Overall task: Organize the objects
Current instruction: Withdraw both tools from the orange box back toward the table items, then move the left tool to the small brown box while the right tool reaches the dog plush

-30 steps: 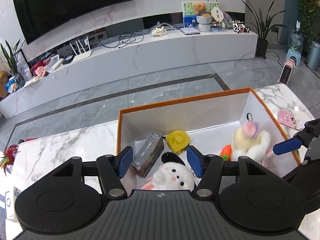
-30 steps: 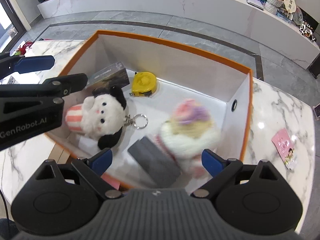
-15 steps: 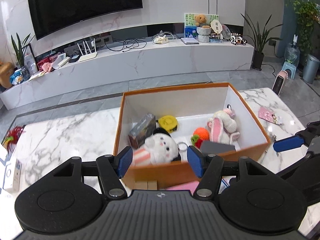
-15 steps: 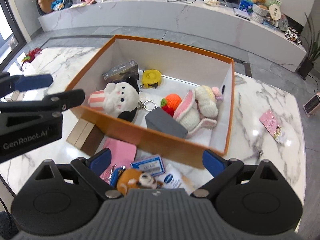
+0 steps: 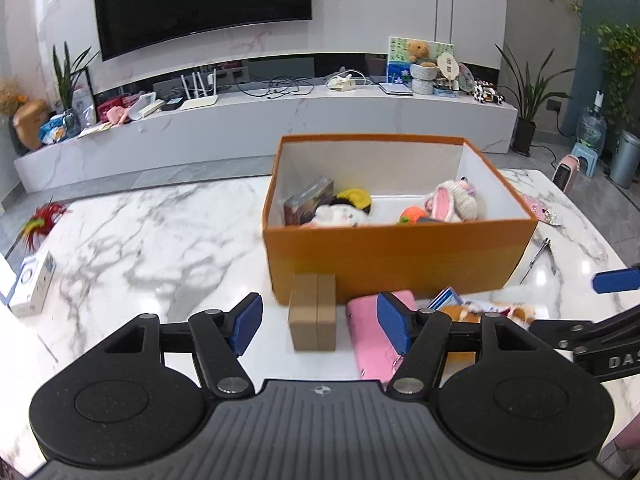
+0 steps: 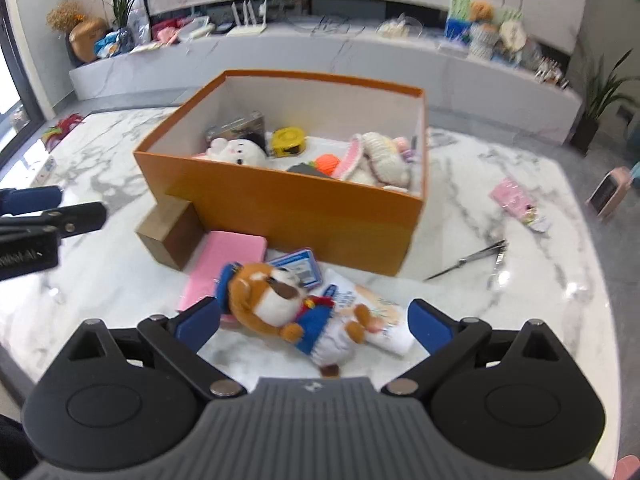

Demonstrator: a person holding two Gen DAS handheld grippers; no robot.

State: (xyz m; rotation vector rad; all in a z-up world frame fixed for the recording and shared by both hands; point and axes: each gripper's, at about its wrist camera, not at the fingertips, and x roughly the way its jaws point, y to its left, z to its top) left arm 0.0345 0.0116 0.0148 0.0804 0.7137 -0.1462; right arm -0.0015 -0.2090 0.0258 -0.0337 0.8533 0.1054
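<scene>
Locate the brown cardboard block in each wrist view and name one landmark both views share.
Left wrist: the brown cardboard block sits low and centre, on the table against the near wall of the orange box, beside its left corner.
Right wrist: it sits left of centre, at the box's near-left corner.
Shared landmark: the pink case right beside the block.

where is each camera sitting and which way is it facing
Left wrist: on the left tongs, above the table's near edge, facing the orange box and TV wall; right tongs at right edge.
Right wrist: on the right tongs, over the plush dog, facing the box; left tongs at left edge.
Shared: box, brown block, pink case.
</scene>
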